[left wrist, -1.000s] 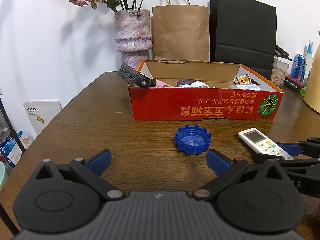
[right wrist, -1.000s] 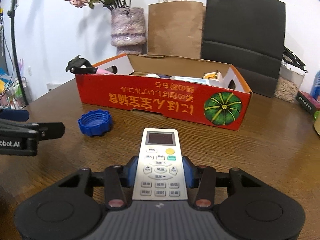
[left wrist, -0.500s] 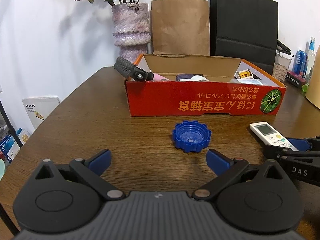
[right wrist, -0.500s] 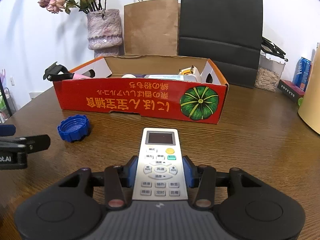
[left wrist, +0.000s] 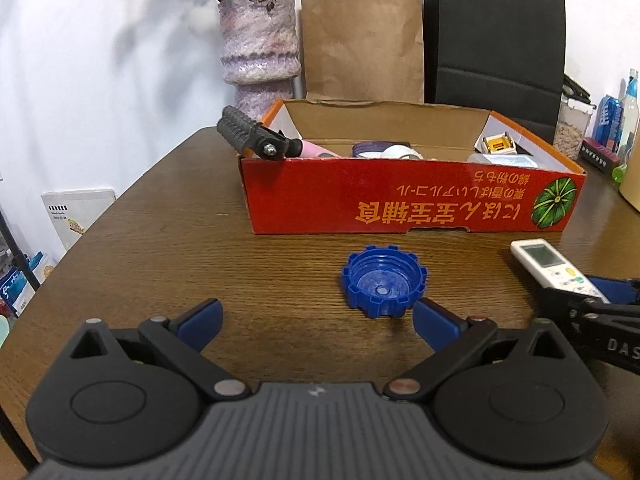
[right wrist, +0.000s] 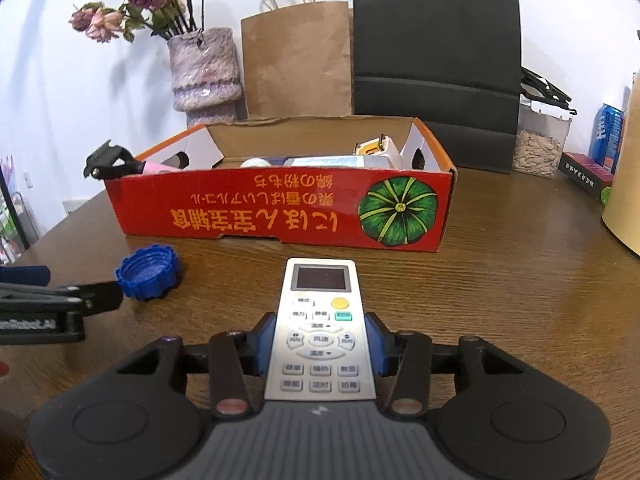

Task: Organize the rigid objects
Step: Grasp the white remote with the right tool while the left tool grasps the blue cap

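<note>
- The right gripper (right wrist: pixel 320 344) pinches the white remote (right wrist: pixel 320 332) only at its lower half, so the long front end could tip or clip the red box (right wrist: pixel 280 208) wall
- The left gripper (left wrist: pixel 316 316), jaws spread and empty, has the blue cap (left wrist: pixel 383 285) on the table (left wrist: pixel 160 248) just ahead, nearer its right finger

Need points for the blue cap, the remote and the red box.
blue cap (left wrist: pixel 383 285), left wrist view, inner floor of the upturned cap.
remote (right wrist: pixel 322 320), right wrist view, upper button area.
red box (right wrist: pixel 256 210), right wrist view, printed front wall.
</note>
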### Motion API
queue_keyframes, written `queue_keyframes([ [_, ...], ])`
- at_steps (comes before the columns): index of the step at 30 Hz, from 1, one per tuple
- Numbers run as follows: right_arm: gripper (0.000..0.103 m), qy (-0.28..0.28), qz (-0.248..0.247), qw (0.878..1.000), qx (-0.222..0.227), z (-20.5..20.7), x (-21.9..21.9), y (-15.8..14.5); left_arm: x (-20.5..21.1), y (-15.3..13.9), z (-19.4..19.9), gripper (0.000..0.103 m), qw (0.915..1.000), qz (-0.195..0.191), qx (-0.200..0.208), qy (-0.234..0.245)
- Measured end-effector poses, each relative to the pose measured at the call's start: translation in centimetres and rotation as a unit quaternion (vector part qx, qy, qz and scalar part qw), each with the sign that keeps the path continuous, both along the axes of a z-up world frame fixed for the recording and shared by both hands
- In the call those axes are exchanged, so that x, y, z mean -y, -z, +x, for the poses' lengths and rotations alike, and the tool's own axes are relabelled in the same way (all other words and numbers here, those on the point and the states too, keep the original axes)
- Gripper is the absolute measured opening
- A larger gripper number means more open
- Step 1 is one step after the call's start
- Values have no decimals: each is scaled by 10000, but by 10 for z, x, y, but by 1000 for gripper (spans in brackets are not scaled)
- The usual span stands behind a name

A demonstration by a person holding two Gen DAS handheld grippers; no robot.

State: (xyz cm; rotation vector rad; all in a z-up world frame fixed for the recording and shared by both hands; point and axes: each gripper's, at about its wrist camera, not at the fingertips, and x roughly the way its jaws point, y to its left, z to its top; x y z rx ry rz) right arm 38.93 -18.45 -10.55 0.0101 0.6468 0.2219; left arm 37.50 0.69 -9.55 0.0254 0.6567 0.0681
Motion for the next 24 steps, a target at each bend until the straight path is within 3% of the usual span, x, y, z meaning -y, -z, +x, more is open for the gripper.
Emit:
queue_keyframes([
  [24, 45, 241, -41, 9992, 311, -2, 1, -5, 23, 8, 37, 102, 9999, 69, -77, 129],
])
